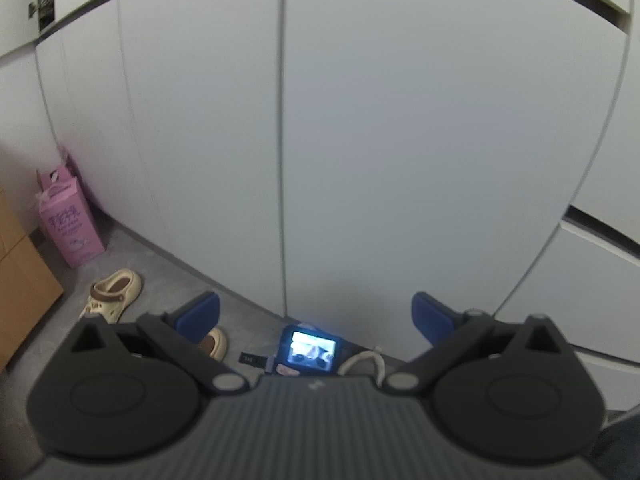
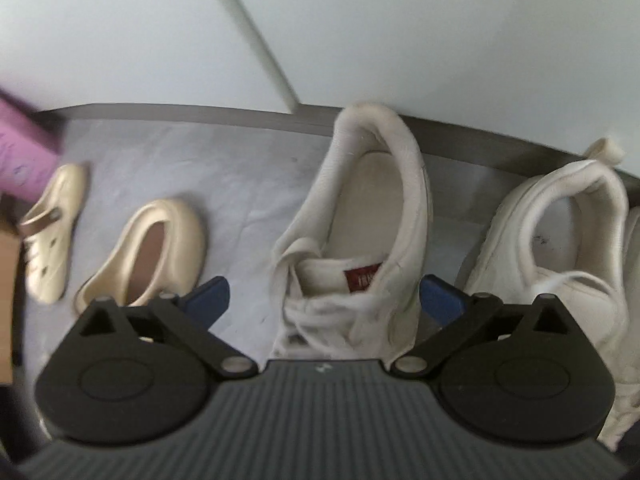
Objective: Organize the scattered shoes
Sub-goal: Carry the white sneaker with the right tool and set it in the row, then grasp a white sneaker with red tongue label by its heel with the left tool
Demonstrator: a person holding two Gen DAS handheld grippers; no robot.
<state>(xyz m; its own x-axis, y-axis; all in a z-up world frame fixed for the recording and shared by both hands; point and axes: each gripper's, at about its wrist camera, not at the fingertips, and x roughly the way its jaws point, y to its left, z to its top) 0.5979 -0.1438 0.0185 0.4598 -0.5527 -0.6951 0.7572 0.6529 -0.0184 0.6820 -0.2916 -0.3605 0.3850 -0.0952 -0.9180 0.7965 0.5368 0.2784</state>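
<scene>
In the right wrist view a white sneaker (image 2: 360, 240) with a red tongue label lies on the grey floor, heel toward the cabinet base. My right gripper (image 2: 325, 299) is open, its blue pads (image 2: 208, 298) on either side of the sneaker's laced front. A second white sneaker (image 2: 560, 260) lies to its right. Two cream clogs (image 2: 152, 248) (image 2: 52, 232) lie to the left. My left gripper (image 1: 316, 314) is open and empty, held higher and facing the white cabinet doors (image 1: 400, 140). Below it are a cream clog (image 1: 112, 294) and another (image 1: 214, 342), half hidden by a finger.
A pink carton (image 1: 68, 216) stands on the floor against the cabinet at the left, also blurred in the right wrist view as the pink carton (image 2: 20, 152). A brown cardboard box (image 1: 20, 280) sits at the far left. The other gripper's lit screen (image 1: 312, 350) shows low down.
</scene>
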